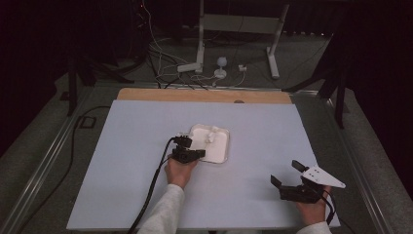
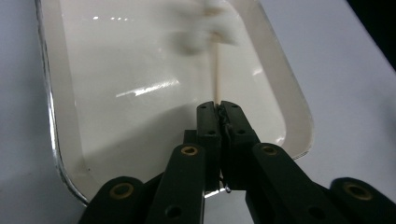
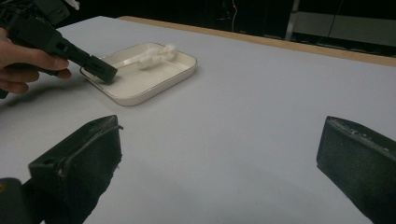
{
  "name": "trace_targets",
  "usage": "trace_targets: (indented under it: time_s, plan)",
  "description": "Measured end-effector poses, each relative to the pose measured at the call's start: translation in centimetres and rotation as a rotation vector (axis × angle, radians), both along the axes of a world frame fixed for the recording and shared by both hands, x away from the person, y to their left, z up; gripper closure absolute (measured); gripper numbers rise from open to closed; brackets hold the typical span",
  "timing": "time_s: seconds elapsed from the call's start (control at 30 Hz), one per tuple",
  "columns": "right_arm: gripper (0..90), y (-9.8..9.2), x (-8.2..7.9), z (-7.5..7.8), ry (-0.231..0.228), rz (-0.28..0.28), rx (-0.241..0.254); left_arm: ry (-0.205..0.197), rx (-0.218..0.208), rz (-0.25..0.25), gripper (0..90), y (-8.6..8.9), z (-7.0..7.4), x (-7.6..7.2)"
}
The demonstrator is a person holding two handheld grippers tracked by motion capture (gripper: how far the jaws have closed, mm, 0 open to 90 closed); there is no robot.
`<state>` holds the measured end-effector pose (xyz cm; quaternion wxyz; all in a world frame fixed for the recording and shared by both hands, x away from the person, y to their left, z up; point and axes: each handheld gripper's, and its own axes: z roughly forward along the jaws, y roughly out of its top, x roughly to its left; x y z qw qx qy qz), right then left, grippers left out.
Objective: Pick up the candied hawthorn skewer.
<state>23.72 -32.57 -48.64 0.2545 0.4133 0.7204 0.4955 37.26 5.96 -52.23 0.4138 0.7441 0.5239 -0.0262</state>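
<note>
Clamping the thin stick (image 2: 217, 70), left gripper (image 2: 217, 106) jaws together, stick pointing straight ahead over tray (image 2: 65, 116).

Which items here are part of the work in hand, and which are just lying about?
In use:
- left gripper, shut on the thin stick with a white tuft
- white tray

Lying about:
- right gripper, open, idle
- cables and stand behind the table

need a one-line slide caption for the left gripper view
Left gripper shut on a thin stick tipped with a blurred white tuft, held over a cream tray.
</note>
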Motion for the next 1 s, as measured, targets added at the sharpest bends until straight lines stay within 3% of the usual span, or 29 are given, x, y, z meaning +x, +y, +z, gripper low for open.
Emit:
trace_targets:
  time_s: [0.1,0.37,0.5,1.0]
  plan:
    - [0.0,0.0,0.0,0.0,0.001,0.001,-0.001,-0.008,-0.016,0.001,89.6,0.1,0.3,-0.1]
    - [0.0,0.0,0.0,0.0,0.0,0.001,-0.001,-0.041,-0.008,0.012,89.9,0.4,1.0,-0.5]
    - [0.0,0.1,0.0,0.0,0.001,0.003,-0.001,-0.063,-0.035,0.003,89.9,0.9,1.3,-0.8]
    - [0.0,0.1,0.0,0.0,0.006,0.008,-0.001,-0.137,-0.066,-0.006,89.8,2.7,3.0,-1.8]
